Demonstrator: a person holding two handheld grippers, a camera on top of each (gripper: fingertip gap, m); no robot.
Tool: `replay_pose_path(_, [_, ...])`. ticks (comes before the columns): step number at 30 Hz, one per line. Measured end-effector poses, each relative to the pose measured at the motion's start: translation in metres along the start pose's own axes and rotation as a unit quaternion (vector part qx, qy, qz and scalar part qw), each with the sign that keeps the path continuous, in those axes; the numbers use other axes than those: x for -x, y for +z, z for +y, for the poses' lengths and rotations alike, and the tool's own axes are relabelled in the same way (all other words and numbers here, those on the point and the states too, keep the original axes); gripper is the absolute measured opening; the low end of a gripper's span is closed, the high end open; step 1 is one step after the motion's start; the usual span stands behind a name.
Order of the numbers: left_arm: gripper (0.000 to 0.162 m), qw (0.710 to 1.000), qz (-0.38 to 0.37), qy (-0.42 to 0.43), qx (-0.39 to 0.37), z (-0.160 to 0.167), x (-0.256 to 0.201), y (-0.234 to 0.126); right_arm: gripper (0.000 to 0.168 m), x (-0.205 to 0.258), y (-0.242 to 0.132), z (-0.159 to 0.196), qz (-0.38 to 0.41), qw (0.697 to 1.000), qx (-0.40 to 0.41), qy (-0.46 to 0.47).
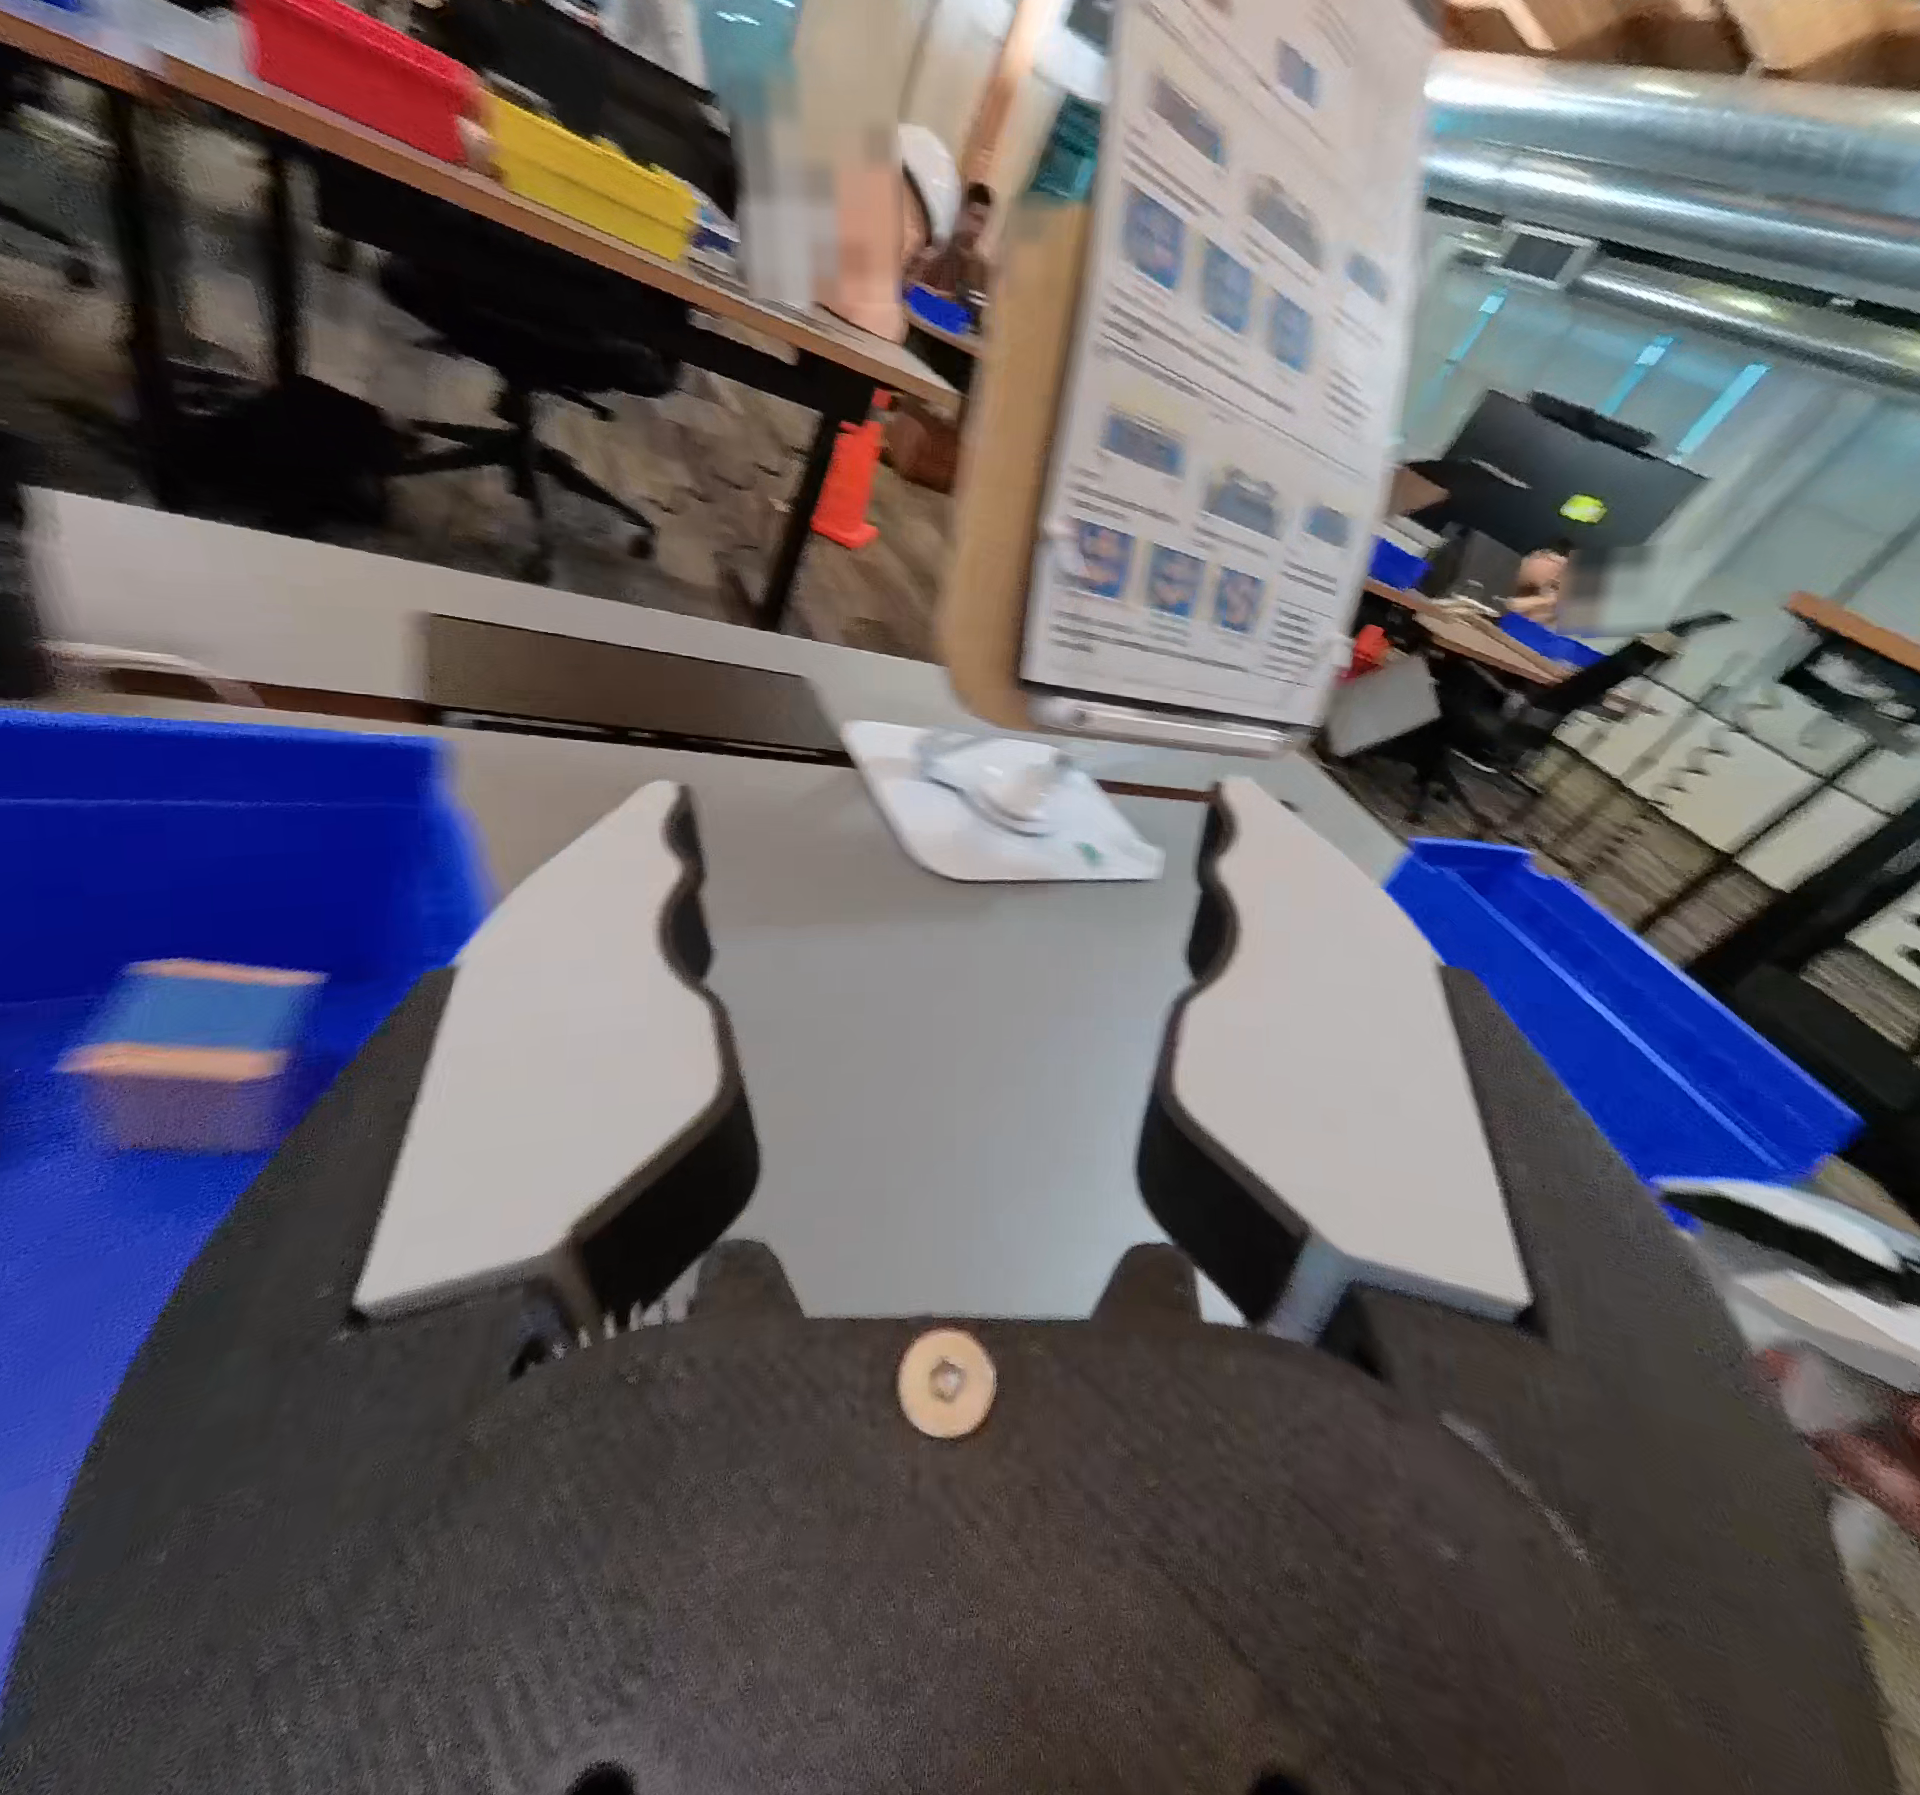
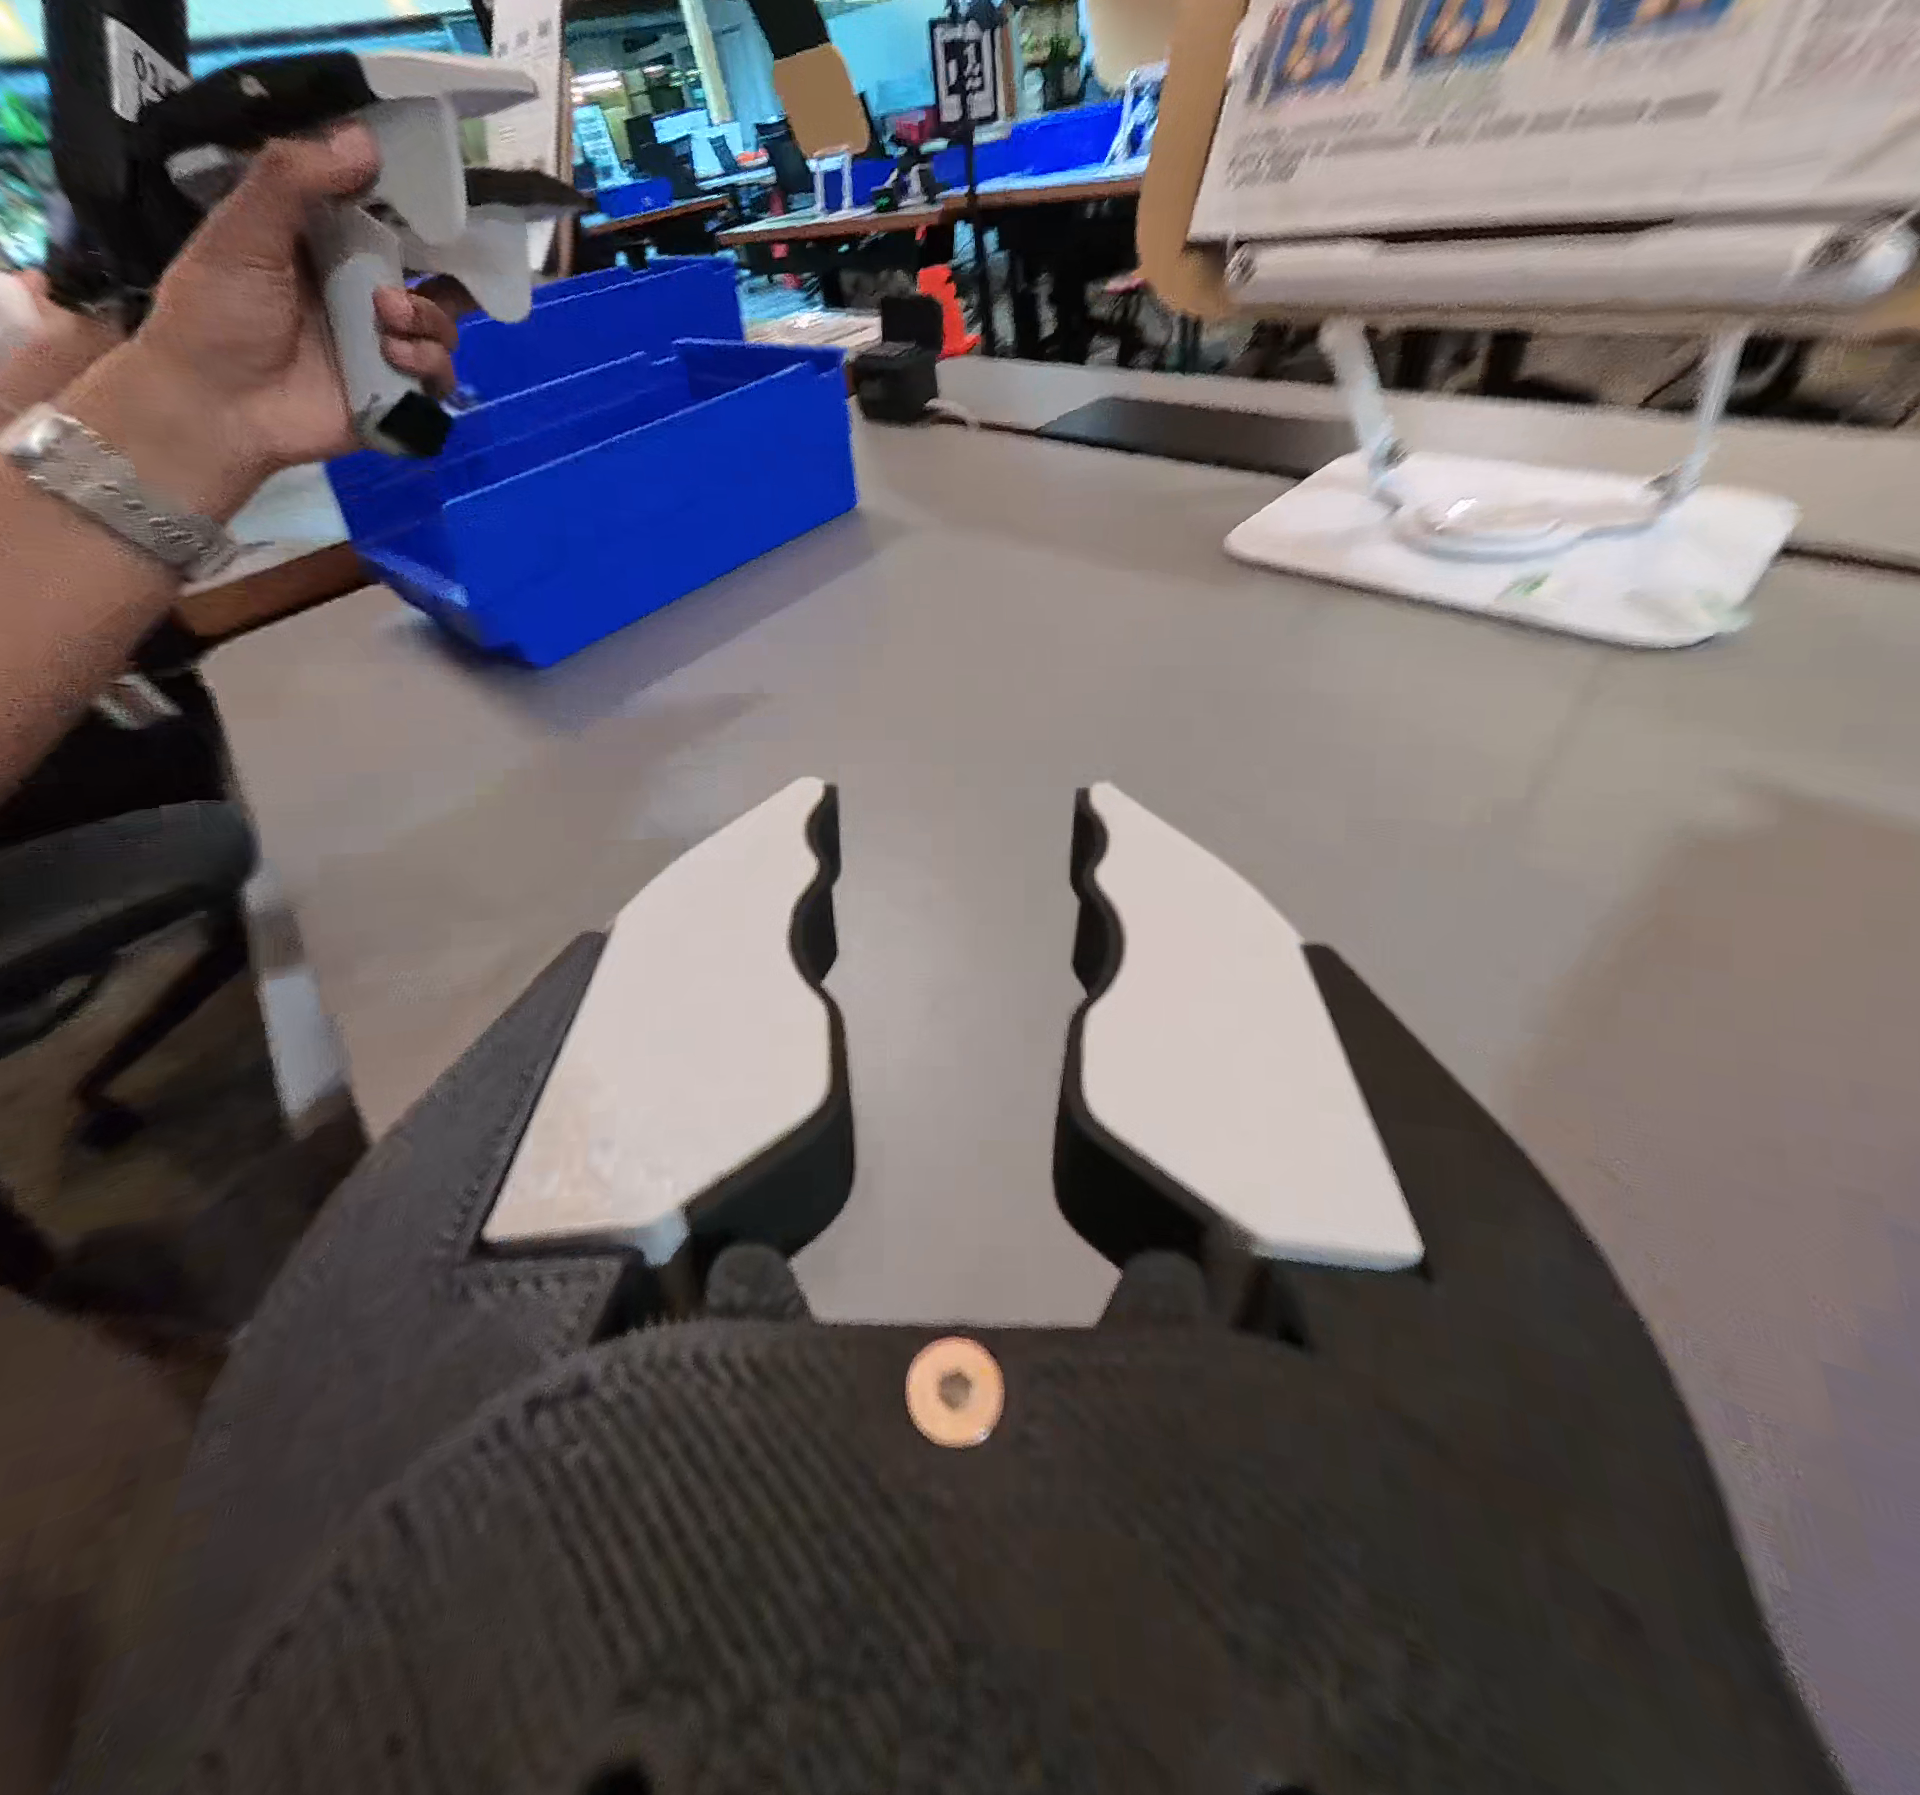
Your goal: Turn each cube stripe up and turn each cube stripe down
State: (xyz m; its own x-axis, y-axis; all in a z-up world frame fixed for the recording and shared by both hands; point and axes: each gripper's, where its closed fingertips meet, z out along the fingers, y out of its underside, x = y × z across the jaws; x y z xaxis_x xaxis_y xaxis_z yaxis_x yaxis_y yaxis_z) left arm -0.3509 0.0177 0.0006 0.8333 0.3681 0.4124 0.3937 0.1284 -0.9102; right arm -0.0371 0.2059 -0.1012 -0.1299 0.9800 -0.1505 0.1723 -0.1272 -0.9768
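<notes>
In the left wrist view a wooden cube with a blue face (image 1: pixel 192 1054) lies blurred inside a blue bin (image 1: pixel 156 872) at the left. My left gripper (image 1: pixel 948 810) is open and empty, held above the grey table (image 1: pixel 935 1070), to the right of the cube. In the right wrist view my right gripper (image 2: pixel 954 805) is open and empty above the grey table (image 2: pixel 1143 706). The left gripper (image 2: pixel 416 156) shows there too, held in a hand over the blue bin (image 2: pixel 623 488). No cube shows in the right wrist view.
A white stand (image 1: pixel 997 815) holding an instruction board (image 1: pixel 1205 291) is at the table's far side; it also shows in the right wrist view (image 2: pixel 1507 550). A second blue bin (image 1: pixel 1600 1007) lies at the right. A black strip (image 1: pixel 623 680) runs along the far edge.
</notes>
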Motion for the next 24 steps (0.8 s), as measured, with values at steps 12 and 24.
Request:
replay_pose_path(12, [0.078,0.968,-0.209,0.01,0.142,0.044,0.191,-0.008,0.045,-0.003,-0.025,0.049,0.039,0.996,0.075,0.031])
replay_pose_path(24, [0.065,0.892,-0.293,0.11,0.327,0.127,0.237,0.031,0.039,-0.03,-0.043,0.054,0.086,0.993,0.073,0.042])
